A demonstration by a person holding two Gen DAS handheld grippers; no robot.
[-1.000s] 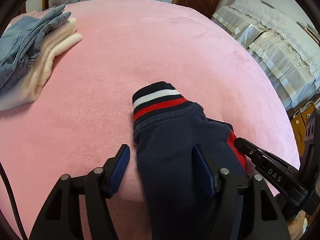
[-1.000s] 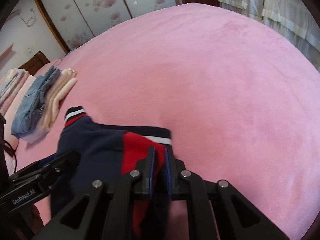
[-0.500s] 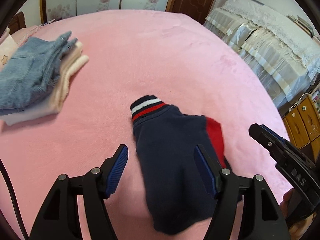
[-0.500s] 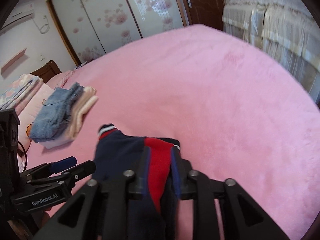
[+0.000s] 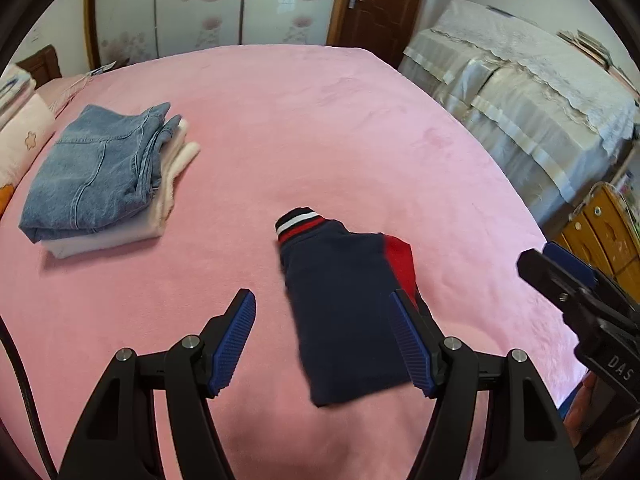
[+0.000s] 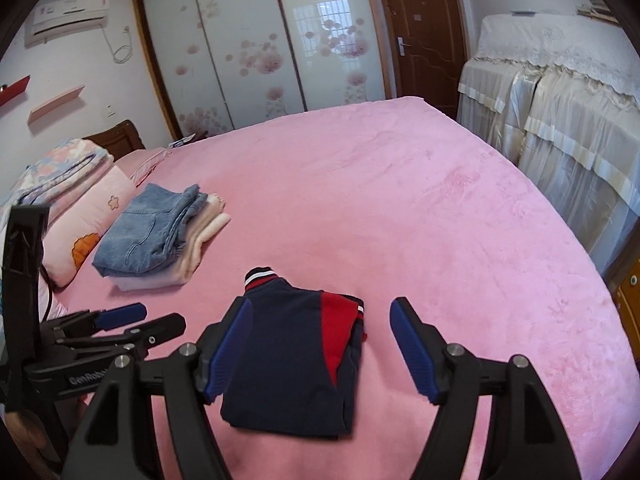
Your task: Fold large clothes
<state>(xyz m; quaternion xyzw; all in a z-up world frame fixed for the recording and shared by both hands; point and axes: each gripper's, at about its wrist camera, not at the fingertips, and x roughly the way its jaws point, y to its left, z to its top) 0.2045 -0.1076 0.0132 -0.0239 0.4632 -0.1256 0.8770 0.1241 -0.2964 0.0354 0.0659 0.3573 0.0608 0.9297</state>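
Note:
A folded navy garment (image 5: 348, 304) with a red panel and a striped cuff lies on the pink bed (image 5: 300, 128); it also shows in the right wrist view (image 6: 296, 356). My left gripper (image 5: 324, 332) is open and empty, held above the garment's near end. My right gripper (image 6: 320, 344) is open and empty, also above the garment. The right gripper shows at the right edge of the left wrist view (image 5: 576, 292). The left gripper shows at the left of the right wrist view (image 6: 132, 324).
A stack of folded clothes with blue jeans on top (image 5: 100, 172) lies at the bed's left; it also shows in the right wrist view (image 6: 156, 236). Pillows (image 6: 80, 216) sit at the far left. A covered piece of furniture (image 5: 532, 96) stands along the right.
My right gripper opened and let go of the garment, which now lies flat on the bed. Both grippers have pulled back and up from it.

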